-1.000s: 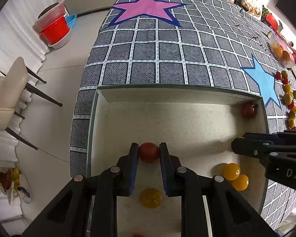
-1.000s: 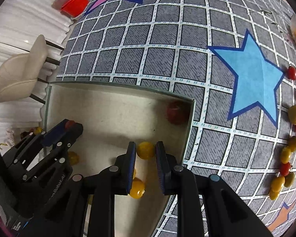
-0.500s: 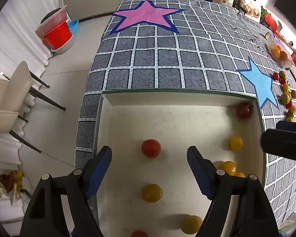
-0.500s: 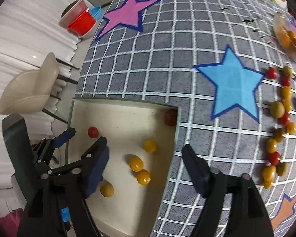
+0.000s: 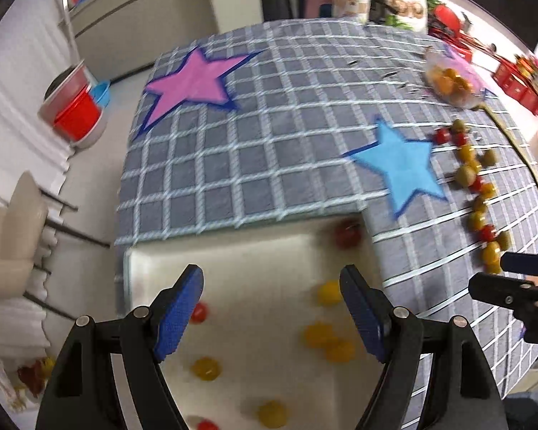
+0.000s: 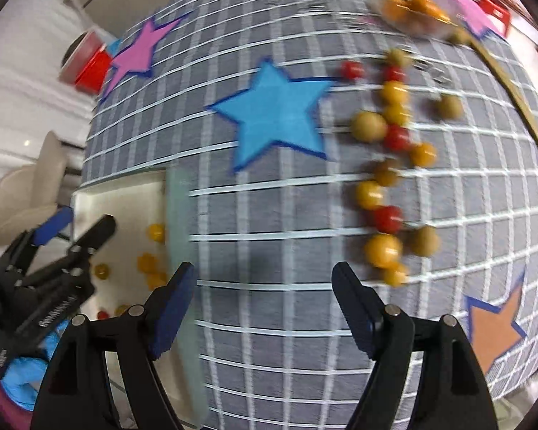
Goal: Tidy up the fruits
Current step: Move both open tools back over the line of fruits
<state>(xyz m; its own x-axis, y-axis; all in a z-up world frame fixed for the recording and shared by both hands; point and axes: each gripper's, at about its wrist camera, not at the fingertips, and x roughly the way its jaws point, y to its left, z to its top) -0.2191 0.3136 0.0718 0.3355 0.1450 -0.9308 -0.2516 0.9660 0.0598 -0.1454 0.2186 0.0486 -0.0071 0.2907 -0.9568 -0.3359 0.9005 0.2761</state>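
Observation:
A shallow white tray lies at the near edge of the checked tablecloth, and it shows in the right wrist view too. Several small red and yellow fruits lie in it, among them a red one and a yellow one. My left gripper is open and empty above the tray. My right gripper is open and empty over the cloth right of the tray. A loose row of red, yellow and greenish fruits lies on the cloth, seen also in the left wrist view.
A clear bag of orange fruits lies far right on the table. Blue, pink and orange stars mark the cloth. A chair and red and grey bowls stand on the floor to the left.
Both grippers opened and let go of their fruits, a red one and a yellow one, into the tray. Both then rose; the right one swung right over the cloth.

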